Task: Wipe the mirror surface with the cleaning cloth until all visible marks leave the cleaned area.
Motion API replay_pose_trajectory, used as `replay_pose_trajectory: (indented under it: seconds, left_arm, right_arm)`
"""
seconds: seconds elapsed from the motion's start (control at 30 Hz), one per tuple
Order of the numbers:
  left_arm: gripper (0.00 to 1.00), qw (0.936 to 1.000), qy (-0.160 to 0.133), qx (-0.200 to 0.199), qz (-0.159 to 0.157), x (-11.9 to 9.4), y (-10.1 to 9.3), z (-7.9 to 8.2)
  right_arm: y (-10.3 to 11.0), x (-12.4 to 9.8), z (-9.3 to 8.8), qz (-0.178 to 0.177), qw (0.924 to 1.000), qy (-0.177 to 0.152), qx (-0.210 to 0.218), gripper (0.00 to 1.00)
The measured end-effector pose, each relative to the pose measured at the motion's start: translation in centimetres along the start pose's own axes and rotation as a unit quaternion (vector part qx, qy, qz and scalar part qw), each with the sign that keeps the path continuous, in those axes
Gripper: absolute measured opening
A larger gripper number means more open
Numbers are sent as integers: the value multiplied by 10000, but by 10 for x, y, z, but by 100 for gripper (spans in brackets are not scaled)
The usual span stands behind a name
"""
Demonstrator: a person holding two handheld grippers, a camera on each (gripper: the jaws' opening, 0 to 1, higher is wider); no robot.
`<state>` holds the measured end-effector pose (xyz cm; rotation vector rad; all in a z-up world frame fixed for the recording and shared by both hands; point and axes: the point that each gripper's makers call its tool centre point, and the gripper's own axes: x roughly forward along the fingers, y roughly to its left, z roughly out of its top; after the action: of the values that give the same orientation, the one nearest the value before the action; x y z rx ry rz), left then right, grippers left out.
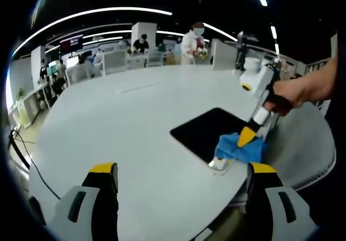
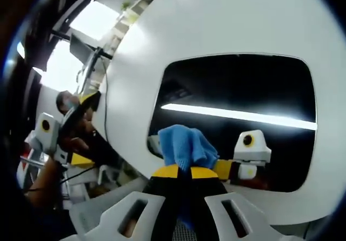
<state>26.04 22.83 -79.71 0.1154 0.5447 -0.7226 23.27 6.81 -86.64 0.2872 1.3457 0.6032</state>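
Bare table (image 1: 124, 122) around mirror (image 1: 208, 130) offers open passage.

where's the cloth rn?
The blue cloth is pinched in the right claw, pressed on the mirror at its near corner by the table edge.

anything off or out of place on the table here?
Nothing stands out. The mirror lies flat near the edge of the white table, unbroken. The right tongs are shut on the blue cloth at the mirror's near corner. The left tongs are open over the table.
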Motion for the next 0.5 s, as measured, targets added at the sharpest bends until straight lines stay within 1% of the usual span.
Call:
replay_pose_trajectory:
  seconds: [0.27, 0.5]
  left_arm:
    - [99, 10000, -3, 20, -30, 3, -2, 2]
    - [99, 9999, 24, 55, -81, 6, -6, 3]
  right_arm:
    - [-9, -6, -2, 0, 9999, -55, 96, 0]
    - [-22, -15, -4, -59, 9998, -117, 178, 0]
